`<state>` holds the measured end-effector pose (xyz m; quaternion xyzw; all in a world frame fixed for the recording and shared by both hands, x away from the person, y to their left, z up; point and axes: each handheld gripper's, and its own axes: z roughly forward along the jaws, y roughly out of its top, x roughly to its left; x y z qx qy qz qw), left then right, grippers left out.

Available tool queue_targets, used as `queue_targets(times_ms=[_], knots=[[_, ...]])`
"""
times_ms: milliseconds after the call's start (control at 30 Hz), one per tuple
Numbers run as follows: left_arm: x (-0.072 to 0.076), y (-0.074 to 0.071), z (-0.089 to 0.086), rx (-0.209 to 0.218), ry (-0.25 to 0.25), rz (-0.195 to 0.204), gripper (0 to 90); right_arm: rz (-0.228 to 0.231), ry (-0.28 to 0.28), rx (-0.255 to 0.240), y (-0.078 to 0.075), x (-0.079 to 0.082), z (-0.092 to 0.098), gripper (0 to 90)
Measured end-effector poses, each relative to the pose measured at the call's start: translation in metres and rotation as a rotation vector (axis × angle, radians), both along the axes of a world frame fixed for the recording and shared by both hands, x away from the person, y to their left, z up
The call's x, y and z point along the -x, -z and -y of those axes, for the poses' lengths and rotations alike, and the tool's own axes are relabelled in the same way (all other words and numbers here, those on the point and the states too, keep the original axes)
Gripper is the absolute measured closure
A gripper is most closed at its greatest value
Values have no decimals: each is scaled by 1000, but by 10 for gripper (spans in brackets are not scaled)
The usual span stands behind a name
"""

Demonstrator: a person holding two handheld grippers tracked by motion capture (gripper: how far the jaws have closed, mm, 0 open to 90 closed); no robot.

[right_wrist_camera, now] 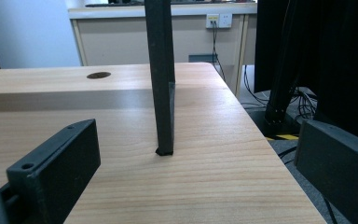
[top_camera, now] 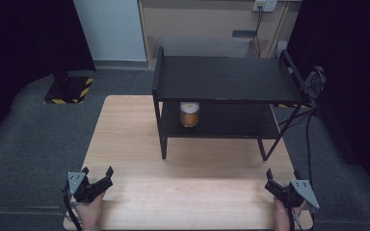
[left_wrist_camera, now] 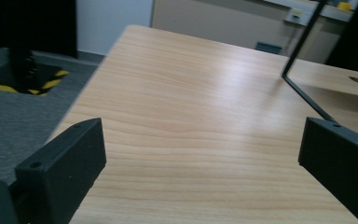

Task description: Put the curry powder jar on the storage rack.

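Your left gripper (top_camera: 98, 174) sat at the table's (top_camera: 197, 192) near-left corner, jaws spread wide, nothing between them. Your right gripper (top_camera: 271, 179) sat at the near-right corner, likewise spread and empty. A jar (top_camera: 190, 114) with orange contents stood on the lower shelf of the black rack (top_camera: 224, 79), mid-table, well apart from both. In the right gripper view, a rack leg (right_wrist_camera: 163, 93) stood ahead. Each hand (top_camera: 90, 209) gripped low at the near edge.

lab or test room | wooden table (top_camera: 139, 144) on grey carpet (top_camera: 33, 139) | hazard-striped stand base (top_camera: 70, 90) left of table | wall socket (top_camera: 265, 5) behind
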<state>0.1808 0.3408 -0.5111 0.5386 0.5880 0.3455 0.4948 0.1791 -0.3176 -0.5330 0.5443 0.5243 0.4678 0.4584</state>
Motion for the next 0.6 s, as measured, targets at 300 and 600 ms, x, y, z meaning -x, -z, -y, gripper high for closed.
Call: queue_targets(times_ms=[300, 600], knots=[[-4, -4, 4, -53, 31, -25, 0, 4, 4, -16, 1, 1, 1, 6], [-4, -5, 6, -57, 23, -31, 0, 7, -3, -15, 1, 1, 2, 6]])
